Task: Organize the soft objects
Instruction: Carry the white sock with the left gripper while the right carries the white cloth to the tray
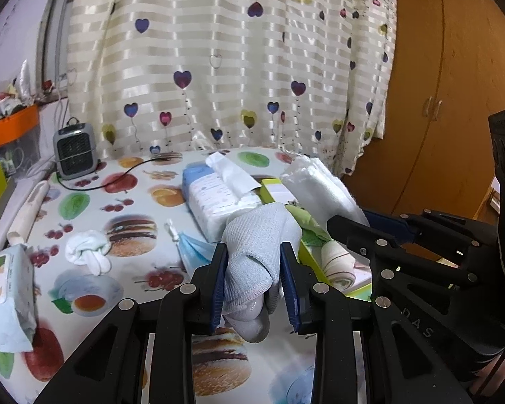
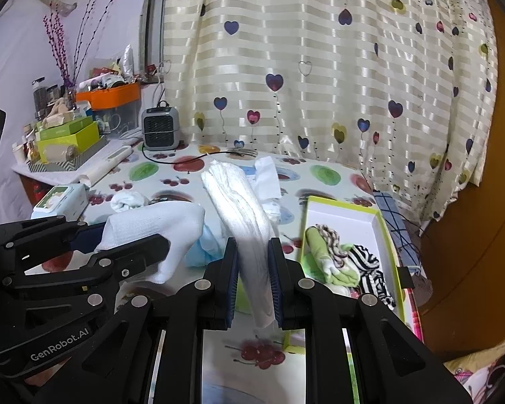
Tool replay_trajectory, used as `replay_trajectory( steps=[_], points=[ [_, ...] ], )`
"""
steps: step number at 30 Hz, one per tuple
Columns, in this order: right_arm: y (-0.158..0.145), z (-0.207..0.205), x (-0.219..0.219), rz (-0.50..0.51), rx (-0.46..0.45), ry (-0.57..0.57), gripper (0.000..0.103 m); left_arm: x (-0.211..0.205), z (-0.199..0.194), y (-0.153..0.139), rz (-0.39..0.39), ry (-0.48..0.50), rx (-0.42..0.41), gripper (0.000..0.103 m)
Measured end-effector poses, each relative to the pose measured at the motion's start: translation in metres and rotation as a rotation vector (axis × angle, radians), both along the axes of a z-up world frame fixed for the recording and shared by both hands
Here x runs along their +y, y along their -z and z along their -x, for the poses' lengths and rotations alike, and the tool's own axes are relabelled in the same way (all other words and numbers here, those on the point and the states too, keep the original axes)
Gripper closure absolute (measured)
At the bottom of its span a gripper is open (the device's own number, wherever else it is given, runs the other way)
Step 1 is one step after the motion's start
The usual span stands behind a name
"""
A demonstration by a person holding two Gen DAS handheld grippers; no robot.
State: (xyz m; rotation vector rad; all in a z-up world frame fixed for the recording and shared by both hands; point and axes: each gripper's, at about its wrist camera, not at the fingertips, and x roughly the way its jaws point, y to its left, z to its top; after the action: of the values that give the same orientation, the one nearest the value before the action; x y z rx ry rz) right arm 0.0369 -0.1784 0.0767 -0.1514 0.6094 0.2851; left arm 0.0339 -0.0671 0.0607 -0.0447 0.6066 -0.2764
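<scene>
The table (image 1: 94, 202), covered by a fruit-and-burger print cloth, stands in front of a striped heart curtain (image 1: 225, 54). A green-rimmed box (image 2: 385, 235) lies at the table's right edge and contains rolled green and striped fabrics (image 2: 340, 262). A tissue pack (image 1: 215, 198) lies at centre, a wet-wipe pack (image 1: 6, 289) at the left edge, and a knotted white cloth (image 1: 87, 250) between them. The right gripper (image 2: 252, 279) is pressed together on a folded white cloth (image 2: 242, 208), held above the table just left of the box. The left gripper (image 1: 254, 282) pinches a pale grey sock (image 1: 256, 249), lifted off the table beside the right gripper.
</scene>
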Motion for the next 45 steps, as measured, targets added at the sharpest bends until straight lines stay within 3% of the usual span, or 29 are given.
replay_trajectory(
  steps=[45],
  points=[
    [0.024, -0.036, -0.079, -0.074, 0.059, 0.123, 0.085, -0.080, -0.049, 0.019, -0.064, 0.103, 0.053, 0.075]
  ],
)
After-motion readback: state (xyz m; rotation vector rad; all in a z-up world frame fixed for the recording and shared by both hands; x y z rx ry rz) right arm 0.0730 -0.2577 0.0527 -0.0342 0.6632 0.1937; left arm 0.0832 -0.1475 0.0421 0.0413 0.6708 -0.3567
